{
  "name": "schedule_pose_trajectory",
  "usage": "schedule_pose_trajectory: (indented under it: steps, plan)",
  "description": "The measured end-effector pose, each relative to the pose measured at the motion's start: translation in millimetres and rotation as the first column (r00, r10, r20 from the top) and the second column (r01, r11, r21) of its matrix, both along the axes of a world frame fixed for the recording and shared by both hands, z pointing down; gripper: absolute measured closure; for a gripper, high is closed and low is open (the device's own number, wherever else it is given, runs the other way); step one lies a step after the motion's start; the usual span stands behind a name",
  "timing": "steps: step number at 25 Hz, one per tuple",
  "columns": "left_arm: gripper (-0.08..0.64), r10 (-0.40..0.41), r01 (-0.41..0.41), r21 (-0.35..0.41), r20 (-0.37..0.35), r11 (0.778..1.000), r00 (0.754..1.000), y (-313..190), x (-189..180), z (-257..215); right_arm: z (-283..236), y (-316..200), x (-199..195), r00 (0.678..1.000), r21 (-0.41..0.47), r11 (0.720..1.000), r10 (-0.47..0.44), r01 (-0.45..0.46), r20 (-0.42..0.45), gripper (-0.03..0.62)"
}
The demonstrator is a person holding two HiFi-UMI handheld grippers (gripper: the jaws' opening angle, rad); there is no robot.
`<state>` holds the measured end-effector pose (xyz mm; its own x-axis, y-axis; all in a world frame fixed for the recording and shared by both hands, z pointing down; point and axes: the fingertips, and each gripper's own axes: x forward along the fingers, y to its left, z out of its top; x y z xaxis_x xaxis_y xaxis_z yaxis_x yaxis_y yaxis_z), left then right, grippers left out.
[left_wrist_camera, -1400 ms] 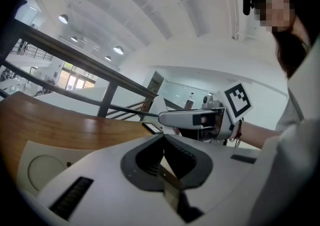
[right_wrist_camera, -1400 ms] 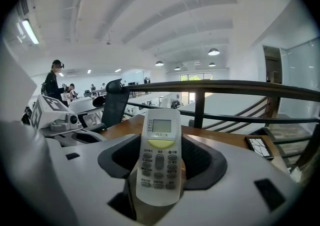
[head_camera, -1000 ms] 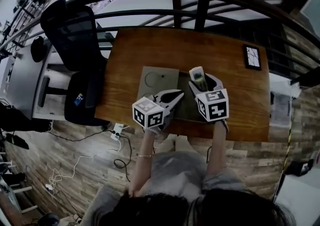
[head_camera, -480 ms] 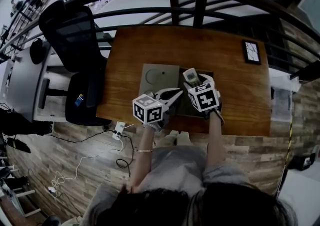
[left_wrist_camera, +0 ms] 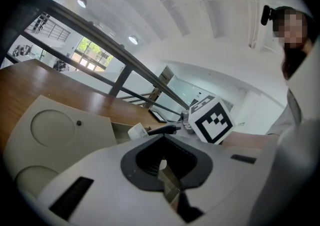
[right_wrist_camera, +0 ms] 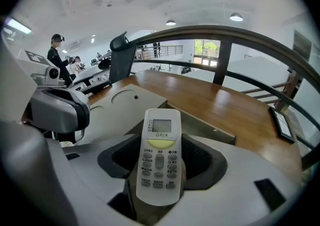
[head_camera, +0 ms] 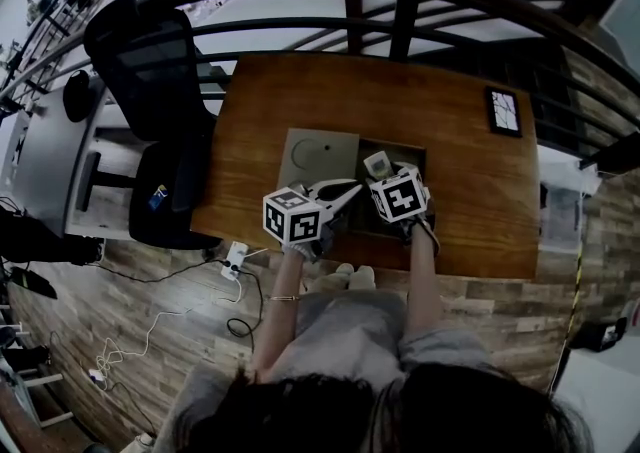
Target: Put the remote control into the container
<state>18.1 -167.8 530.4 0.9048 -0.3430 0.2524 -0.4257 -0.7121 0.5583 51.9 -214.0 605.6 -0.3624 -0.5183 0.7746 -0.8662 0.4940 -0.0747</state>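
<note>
While the remote control [right_wrist_camera: 160, 170] is clamped by its lower end between the jaws of the right gripper [right_wrist_camera: 159, 151], its screen end is held above the open container [head_camera: 412, 153]. It is judged light, stiff and smooth-cased, best gripped across its narrow sides. The left gripper [left_wrist_camera: 162, 164] is closed on nothing.

Black office chair [head_camera: 150, 71] beside wooden table [head_camera: 270, 101], dark-framed picture [head_camera: 503, 112] near its right edge
</note>
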Motion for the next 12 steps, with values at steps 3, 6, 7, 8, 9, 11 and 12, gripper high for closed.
schedule_pose_trajectory:
  steps: [3,6,7,8,9,11,12]
  plan:
    - [0.557,-0.006,0.006,-0.004,-0.002,1.0,1.0,2,-1,0,12,6,1,1.0,-0.042,0.999,-0.002,0.001,-0.021,0.339]
    - [0.557,-0.006,0.006,-0.007,0.002,1.0,1.0,4,0,1,20,9,2,0.999,-0.07,0.998,0.0,-0.003,-0.033,0.339]
    - [0.557,-0.007,0.007,-0.009,0.005,1.0,1.0,5,-1,1,23,11,3,0.999,-0.084,0.996,0.001,-0.005,-0.043,0.339]
    - [0.557,-0.009,0.009,-0.01,0.006,1.0,1.0,5,-2,2,26,12,4,0.999,-0.092,0.996,-0.001,-0.004,-0.054,0.339]
    - [0.557,-0.013,0.013,-0.011,0.008,1.0,1.0,6,-4,2,28,12,4,0.998,-0.096,0.995,-0.005,-0.001,-0.065,0.339]
    - [0.557,-0.024,0.025,-0.012,0.008,1.0,1.0,6,-8,3,32,13,3,0.996,-0.102,0.995,-0.013,0.004,-0.083,0.339]
    - [0.557,-0.03,0.03,-0.013,0.008,0.999,1.0,6,-10,3,33,13,3,0.996,-0.104,0.995,-0.015,0.006,-0.089,0.339]
